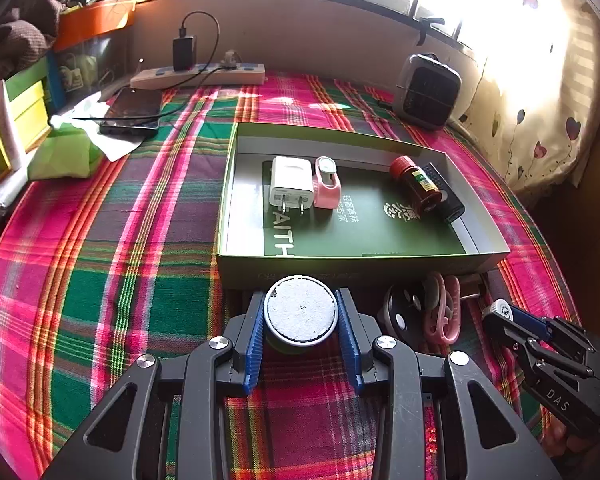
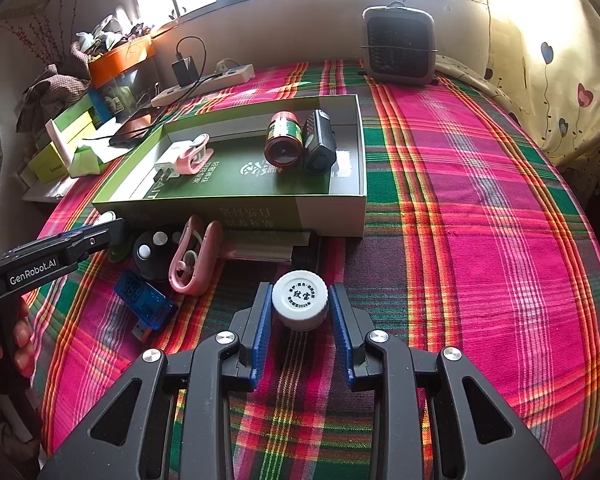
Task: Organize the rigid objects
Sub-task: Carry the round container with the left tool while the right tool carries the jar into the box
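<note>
Left wrist view hides most of the round tin (image 1: pixel 300 310), pinched between the left gripper (image 1: pixel 300 320) pads just before the green box (image 1: pixel 420 264), while the right gripper (image 2: pixel 300 312) pinches a white-capped bottle (image 2: pixel 299 300) on the plaid cloth (image 2: pixel 480 240)

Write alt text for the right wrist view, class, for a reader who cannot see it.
The right gripper is shut on a small white-capped bottle standing on a plaid cloth. Behind it, an open green box holds a red-capped jar, a black device, a white charger and a pink clip.
</note>
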Demonstrator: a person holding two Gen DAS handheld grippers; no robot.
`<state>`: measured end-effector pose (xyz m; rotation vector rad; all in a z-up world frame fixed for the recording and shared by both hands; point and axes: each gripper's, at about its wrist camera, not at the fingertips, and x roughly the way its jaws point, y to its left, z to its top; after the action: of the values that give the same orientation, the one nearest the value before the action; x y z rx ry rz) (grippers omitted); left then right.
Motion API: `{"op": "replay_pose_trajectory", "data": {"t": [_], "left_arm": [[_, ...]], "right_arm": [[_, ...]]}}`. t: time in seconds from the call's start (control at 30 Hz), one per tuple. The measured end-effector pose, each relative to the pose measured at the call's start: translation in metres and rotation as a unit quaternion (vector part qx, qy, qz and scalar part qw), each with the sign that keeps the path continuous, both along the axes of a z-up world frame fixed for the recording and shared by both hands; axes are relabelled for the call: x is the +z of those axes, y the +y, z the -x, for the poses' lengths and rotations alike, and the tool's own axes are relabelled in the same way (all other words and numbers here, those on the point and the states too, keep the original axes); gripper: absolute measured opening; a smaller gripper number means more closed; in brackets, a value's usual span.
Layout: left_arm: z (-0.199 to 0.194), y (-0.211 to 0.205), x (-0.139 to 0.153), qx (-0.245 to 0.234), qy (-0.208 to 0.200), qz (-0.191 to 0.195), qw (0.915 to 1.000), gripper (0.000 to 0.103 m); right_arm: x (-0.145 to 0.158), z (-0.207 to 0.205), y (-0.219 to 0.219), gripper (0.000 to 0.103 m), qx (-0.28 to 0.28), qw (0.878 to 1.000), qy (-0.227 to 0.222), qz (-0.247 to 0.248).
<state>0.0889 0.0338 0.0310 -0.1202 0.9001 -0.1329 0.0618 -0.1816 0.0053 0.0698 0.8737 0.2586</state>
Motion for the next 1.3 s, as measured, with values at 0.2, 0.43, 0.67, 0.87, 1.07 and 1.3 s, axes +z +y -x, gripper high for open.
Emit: {"op": "replay_pose_trajectory", "data": {"t": [0.2,0.43,0.67,0.87,1.07,1.3], "left_arm": [[0.005,-0.001,0.004,-0.004,-0.005,0.001,1.0,0.032],[0.011,-0.002,0.015,-0.01,-0.014,0.01,0.9998,0.032],[0.013,-0.001,0.028,-0.016,-0.026,0.014,0.9994,0.032],[0.007,0.001,0.035,-0.02,-0.029,0.018,0.9992,0.033],[-0.002,0.0,0.04,-0.025,-0.031,0.019,0.999,0.033],[-0.019,0.002,0.04,-0.026,-0.027,0.033,0.9988,0.033]], "right_arm": [[0.004,0.002,0.001,0.03,0.003,1.0,-0.007,-0.001],[0.009,0.005,0.002,0.03,0.005,1.0,-0.013,-0.004],[0.02,0.006,0.003,0.03,0.01,1.0,-0.025,-0.005],[0.034,0.002,0.005,0.03,0.018,0.999,-0.04,-0.006],[0.049,-0.009,0.011,0.03,0.029,0.998,-0.053,-0.006],[0.06,-0.034,0.021,0.03,0.044,0.997,-0.056,-0.009]]}}
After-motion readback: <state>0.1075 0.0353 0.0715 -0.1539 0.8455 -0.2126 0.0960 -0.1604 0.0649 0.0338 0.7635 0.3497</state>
